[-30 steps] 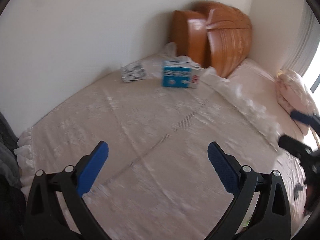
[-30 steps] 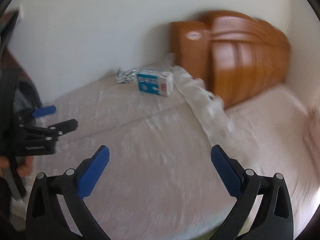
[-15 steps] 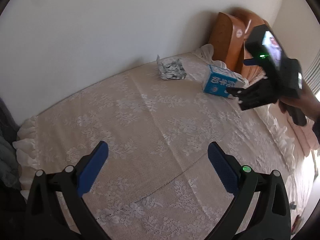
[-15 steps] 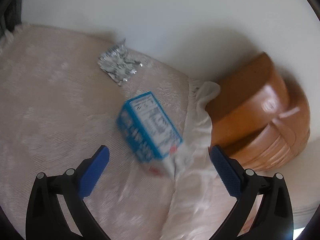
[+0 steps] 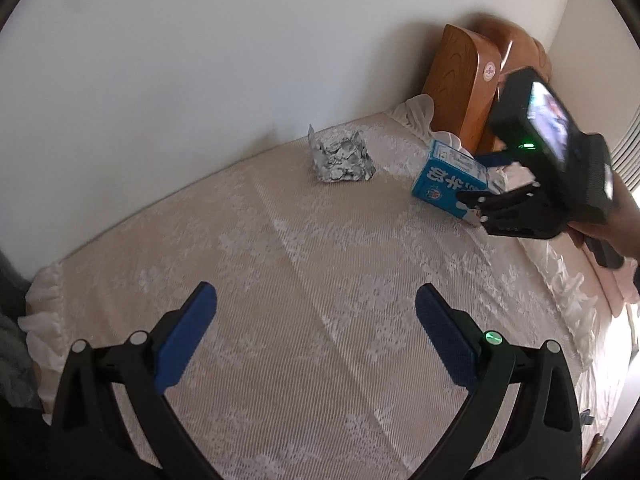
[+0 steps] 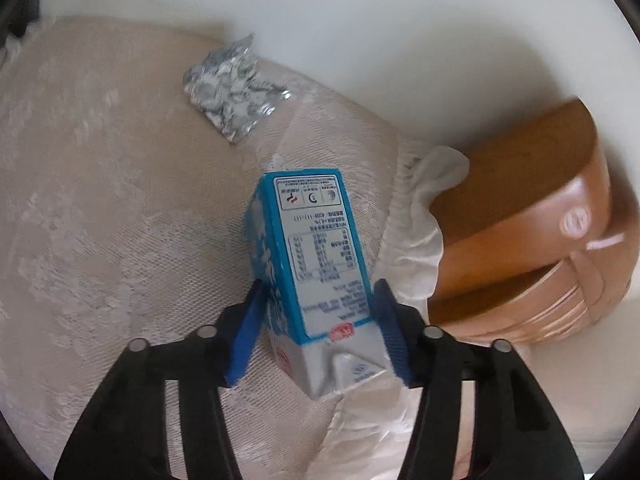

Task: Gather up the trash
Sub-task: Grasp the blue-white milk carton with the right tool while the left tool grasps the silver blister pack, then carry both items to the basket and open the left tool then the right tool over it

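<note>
Two trash items on bed, right tool on carton.
Bed (image 5: 320, 280) has a cream lace cover with a floral pattern and a frilled edge, pushed up against a plain white wall (image 5: 240, 60); wooden headboard (image 6: 540, 240) at the far corner. Blue-white carton (image 6: 312, 272) lies on its side near the headboard end, close to the frill. Right tool (image 6: 320, 328) has just been closing, jaws now narrowed onto the carton, blue pads (image 6: 246, 340) pressed on both of its sides. Crumpled foil (image 5: 340, 156) sits near the wall, apart from the carton, untouched. Left tool (image 5: 316, 340) hangs over bare cover, jaws spread wide, nothing between them. Window blind at the far right edge, bright light there.
</note>
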